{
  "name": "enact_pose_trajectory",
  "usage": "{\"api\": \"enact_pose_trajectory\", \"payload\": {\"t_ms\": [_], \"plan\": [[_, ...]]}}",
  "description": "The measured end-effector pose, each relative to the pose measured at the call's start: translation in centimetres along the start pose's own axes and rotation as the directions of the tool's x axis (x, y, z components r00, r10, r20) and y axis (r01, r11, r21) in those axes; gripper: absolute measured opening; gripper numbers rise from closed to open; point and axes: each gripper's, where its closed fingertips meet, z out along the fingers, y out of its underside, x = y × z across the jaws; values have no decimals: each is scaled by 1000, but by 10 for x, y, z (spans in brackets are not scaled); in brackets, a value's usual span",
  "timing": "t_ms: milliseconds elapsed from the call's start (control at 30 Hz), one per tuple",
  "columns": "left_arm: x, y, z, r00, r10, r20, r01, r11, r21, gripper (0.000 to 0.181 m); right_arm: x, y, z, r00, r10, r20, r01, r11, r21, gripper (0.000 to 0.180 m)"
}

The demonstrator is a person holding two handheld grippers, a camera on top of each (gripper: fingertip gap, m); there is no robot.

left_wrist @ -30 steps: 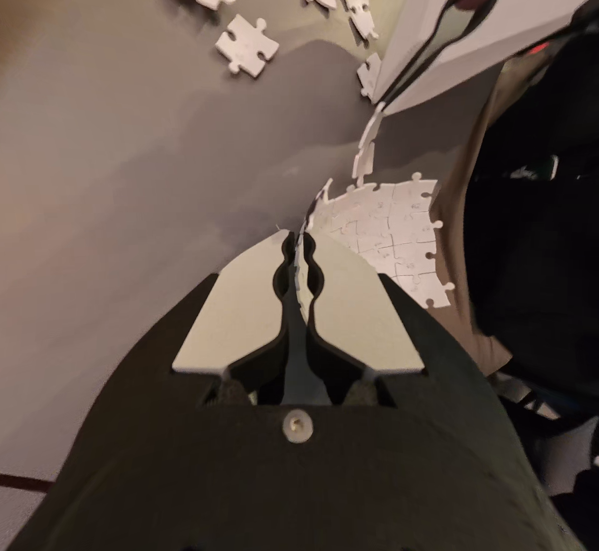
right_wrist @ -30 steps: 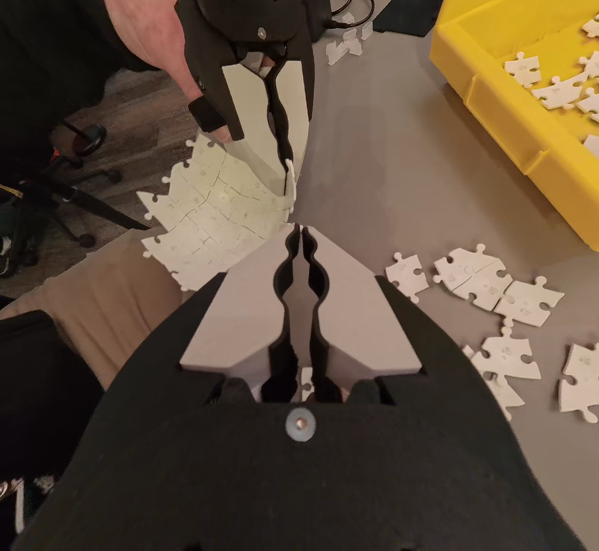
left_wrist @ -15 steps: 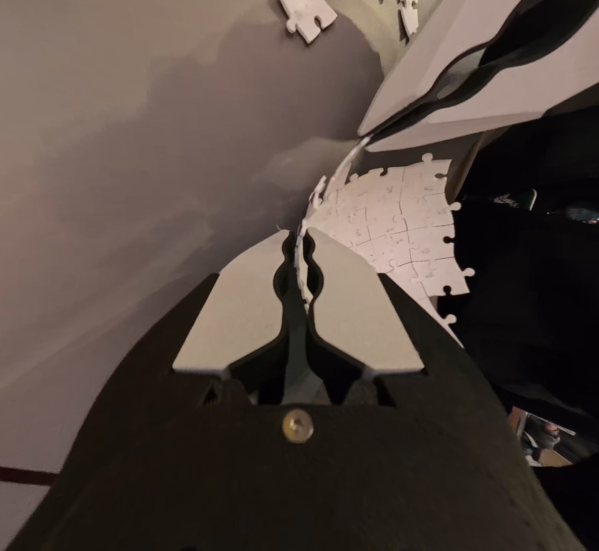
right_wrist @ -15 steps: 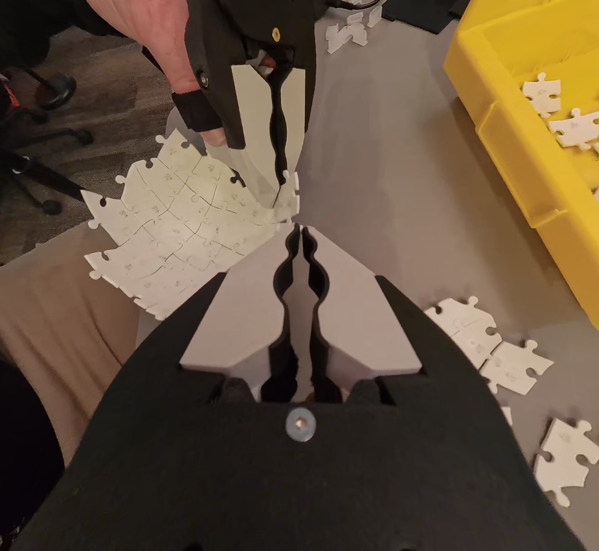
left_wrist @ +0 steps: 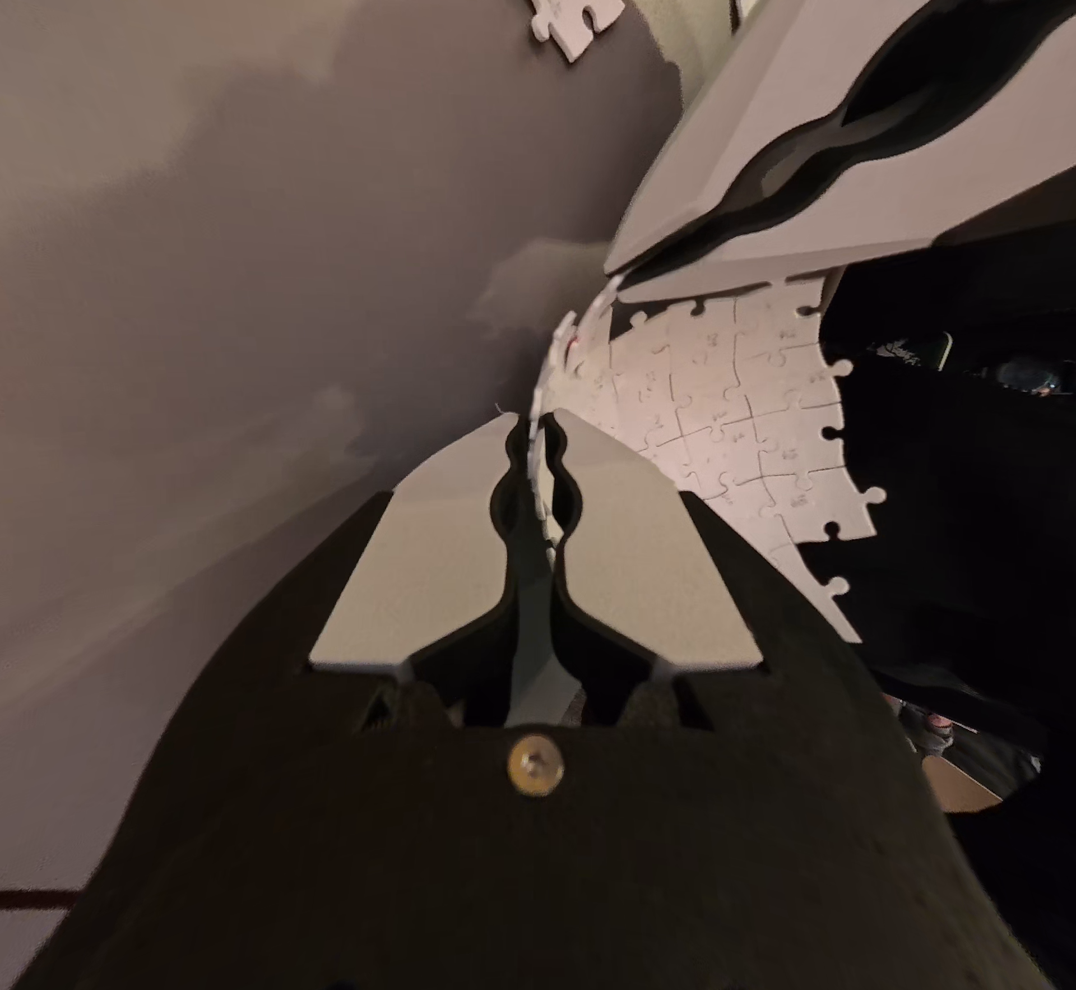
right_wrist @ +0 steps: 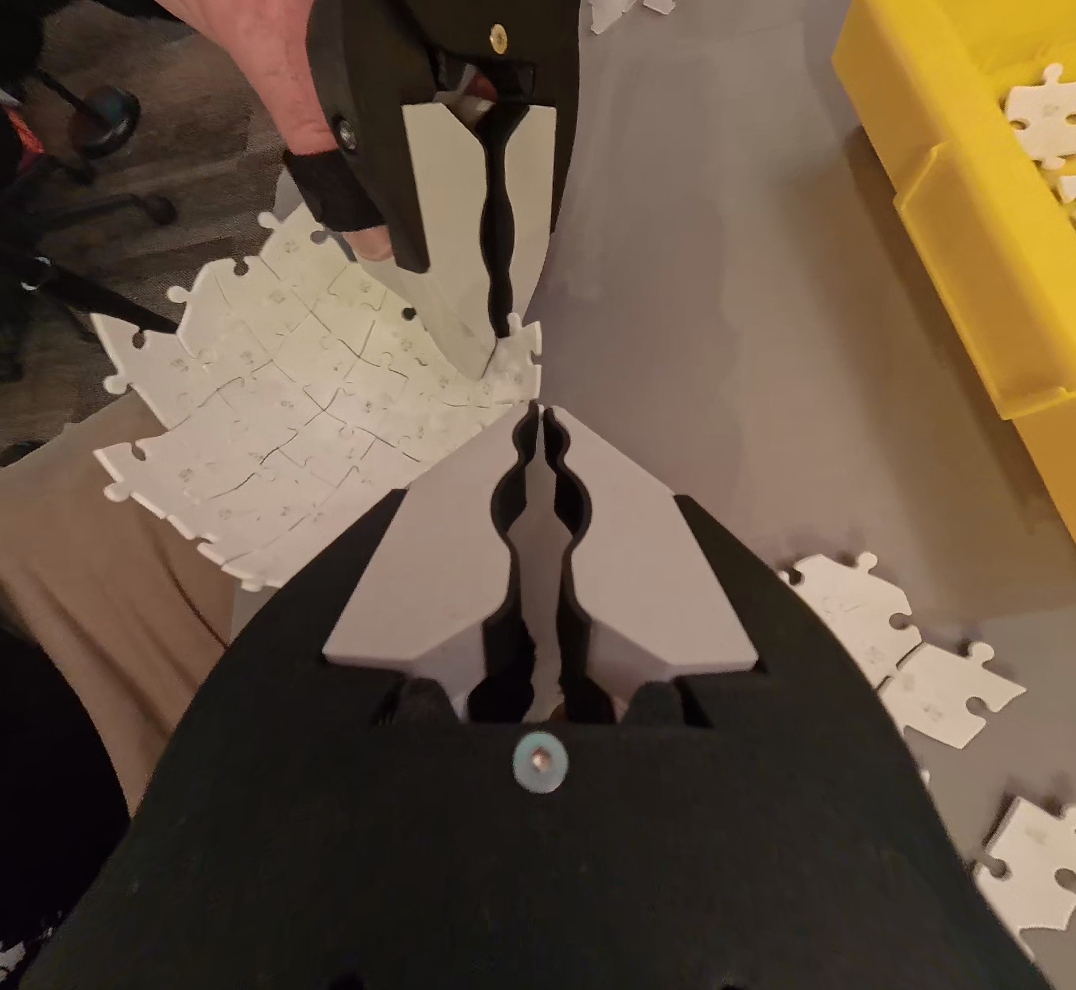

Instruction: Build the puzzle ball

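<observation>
The left claw (left_wrist: 537,426) is pinched nearly closed on the edge of the shell (left_wrist: 739,426) — a curved sheet of joined white puzzle pieces that fans out to the centre right of the left wrist view. The shell's rim runs edge-on between the two pale fingers (left_wrist: 442,548). In the upper right of that view the right claw (left_wrist: 626,277) comes in with its tips at the shell's top corner, narrow, only a thin dark slit between its fingers.

From the right wrist view the shell (right_wrist: 303,409) spreads across the centre left, held off the table (right_wrist: 698,292) and partly over the person's tan trouser leg (right_wrist: 87,554) at lower left. The left claw (right_wrist: 501,339) reaches down from the top, its tips on the shell's right corner, with a hand (right_wrist: 244,1) behind it. The right claw (right_wrist: 538,409) sits at centre with its tips at that same corner; whether it grips a piece there I cannot tell.

Loose pieces (right_wrist: 885,653) lie on the table at lower right — more pieces (right_wrist: 1042,117) sit in a yellow bin (right_wrist: 931,240) at the right edge.
</observation>
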Motion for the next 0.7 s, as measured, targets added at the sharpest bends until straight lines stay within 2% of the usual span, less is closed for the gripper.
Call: {"api": "enact_pose_trajectory", "payload": {"t_ms": [700], "plan": [[3,-3,1,999,42,-30,-41,999,29,3,3,6,1,993,115,6,-115,993,10,6]]}}
